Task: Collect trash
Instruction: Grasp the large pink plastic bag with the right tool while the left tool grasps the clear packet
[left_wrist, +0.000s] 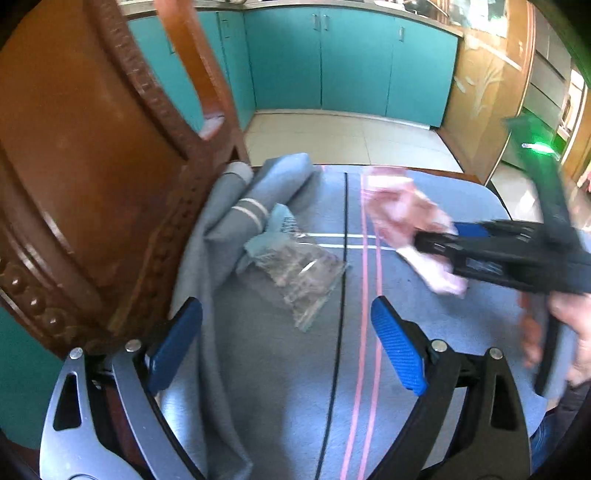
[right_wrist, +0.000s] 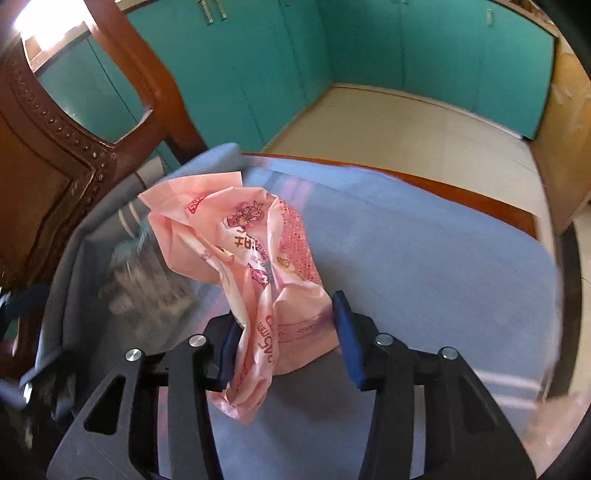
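A crumpled pink wrapper (right_wrist: 255, 251) with red print stands on the blue-grey cloth (right_wrist: 406, 266). My right gripper (right_wrist: 286, 314) has it between its blue pads, which both press on its lower part. The left wrist view shows the same right gripper (left_wrist: 421, 240) coming in from the right with the pink wrapper (left_wrist: 399, 210) at its tip, blurred. A clear plastic bag (left_wrist: 303, 273) lies crumpled on the cloth just ahead of my left gripper (left_wrist: 286, 306), whose jaws stand wide open with nothing between them. The clear bag (right_wrist: 147, 280) is a blur left of the wrapper.
A carved wooden chair back (left_wrist: 92, 184) rises close on the left. A rolled fold of the striped cloth (left_wrist: 258, 195) lies against it. A hand (left_wrist: 569, 325) holds the right gripper at the right edge. Beyond the cloth's far edge are tiled floor (left_wrist: 347, 136) and teal cabinets (left_wrist: 351, 62).
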